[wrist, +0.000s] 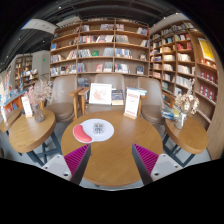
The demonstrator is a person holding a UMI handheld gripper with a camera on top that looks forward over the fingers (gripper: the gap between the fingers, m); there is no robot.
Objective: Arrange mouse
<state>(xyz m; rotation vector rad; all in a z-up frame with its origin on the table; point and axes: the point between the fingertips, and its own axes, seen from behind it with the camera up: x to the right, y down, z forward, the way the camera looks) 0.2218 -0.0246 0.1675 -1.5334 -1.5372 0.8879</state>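
A round wooden table (pixel 112 150) lies ahead of me. On it, beyond my fingers and a little left, sits a white round flat thing (pixel 99 127) with a small dark mark at its middle. A red rounded thing (pixel 81 132) touches its left side. I cannot tell which of them is the mouse. My gripper (pixel 111 160) is open and empty, low over the near part of the table. Its magenta pads show at the left (pixel 75 157) and right (pixel 146 157), with bare wood between them.
Display books (pixel 100 94) and a standing card (pixel 132 102) occupy the table's far edge. Smaller wooden tables stand at the left (pixel 25 132) and right (pixel 190 135), with chairs around. Bookshelves (pixel 100 50) line the back and right walls.
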